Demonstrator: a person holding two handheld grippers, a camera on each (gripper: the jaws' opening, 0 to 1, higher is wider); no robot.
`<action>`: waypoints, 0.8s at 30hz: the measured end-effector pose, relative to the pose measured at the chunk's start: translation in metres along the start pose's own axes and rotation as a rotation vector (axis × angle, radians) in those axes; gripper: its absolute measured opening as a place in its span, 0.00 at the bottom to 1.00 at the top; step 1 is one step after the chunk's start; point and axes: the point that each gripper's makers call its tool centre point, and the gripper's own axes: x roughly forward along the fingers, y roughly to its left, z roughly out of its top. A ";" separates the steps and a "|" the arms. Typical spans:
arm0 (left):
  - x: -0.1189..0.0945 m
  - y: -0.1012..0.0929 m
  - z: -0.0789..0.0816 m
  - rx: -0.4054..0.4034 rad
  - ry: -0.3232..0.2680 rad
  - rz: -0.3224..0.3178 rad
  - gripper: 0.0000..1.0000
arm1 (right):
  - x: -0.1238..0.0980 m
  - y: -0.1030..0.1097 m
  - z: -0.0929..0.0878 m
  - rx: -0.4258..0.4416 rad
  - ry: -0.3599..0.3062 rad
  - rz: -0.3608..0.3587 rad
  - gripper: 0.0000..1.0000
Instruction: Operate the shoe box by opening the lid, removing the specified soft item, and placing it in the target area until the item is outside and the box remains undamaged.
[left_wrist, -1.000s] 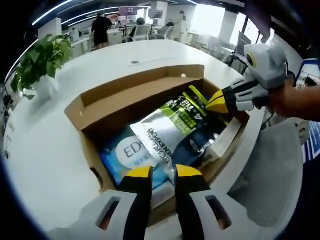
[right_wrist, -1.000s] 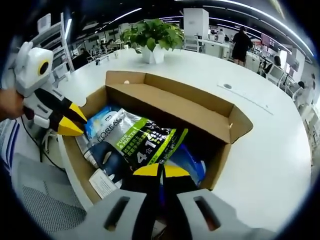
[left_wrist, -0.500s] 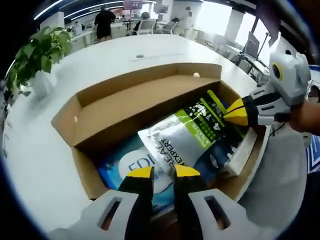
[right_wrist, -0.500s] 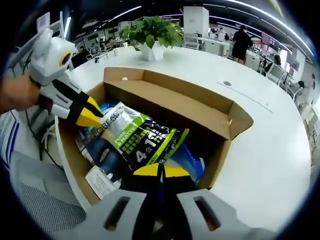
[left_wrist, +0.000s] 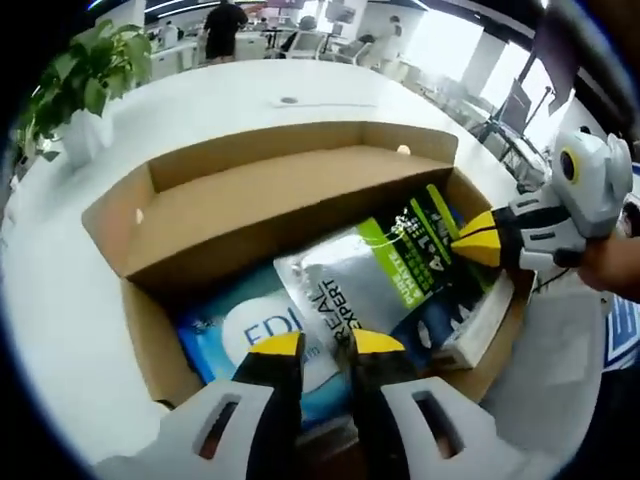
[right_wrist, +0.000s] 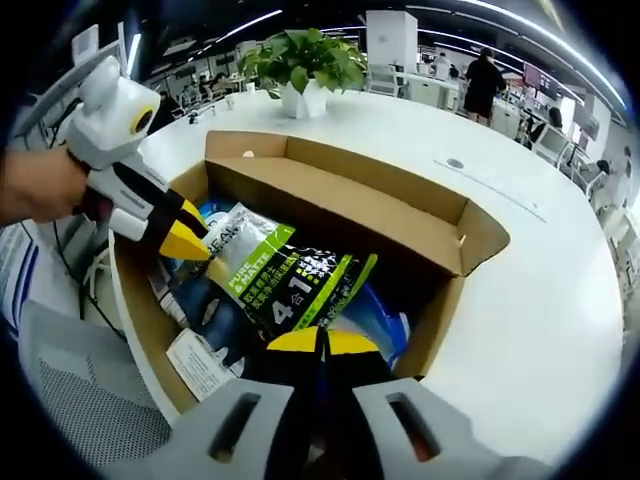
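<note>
Right gripper view: the right gripper (right_wrist: 322, 342), at bottom centre, has its yellow tips pressed together on the lower edge of the silver-green pouch (right_wrist: 275, 280). The left gripper (right_wrist: 187, 240) touches that pouch's upper left corner; whether it grips I cannot tell. In the left gripper view its tips (left_wrist: 323, 344) stand slightly apart. One open cardboard box (left_wrist: 215, 205) holds one pouch, one blue pack (left_wrist: 255, 330) and one white booklet (left_wrist: 488, 325). Bare white table (left_wrist: 60, 290) surrounds the box; one potted plant (right_wrist: 303, 68) stands beyond.
</note>
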 end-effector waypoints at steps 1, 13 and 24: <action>-0.001 0.000 0.000 -0.014 -0.001 -0.007 0.14 | 0.000 0.000 0.000 0.002 -0.001 0.000 0.00; 0.001 -0.010 0.000 0.029 -0.005 -0.057 0.00 | 0.002 0.000 0.001 0.010 -0.001 -0.003 0.00; -0.003 -0.009 0.006 -0.019 -0.036 -0.069 0.00 | -0.001 -0.003 0.003 0.030 -0.010 0.009 0.00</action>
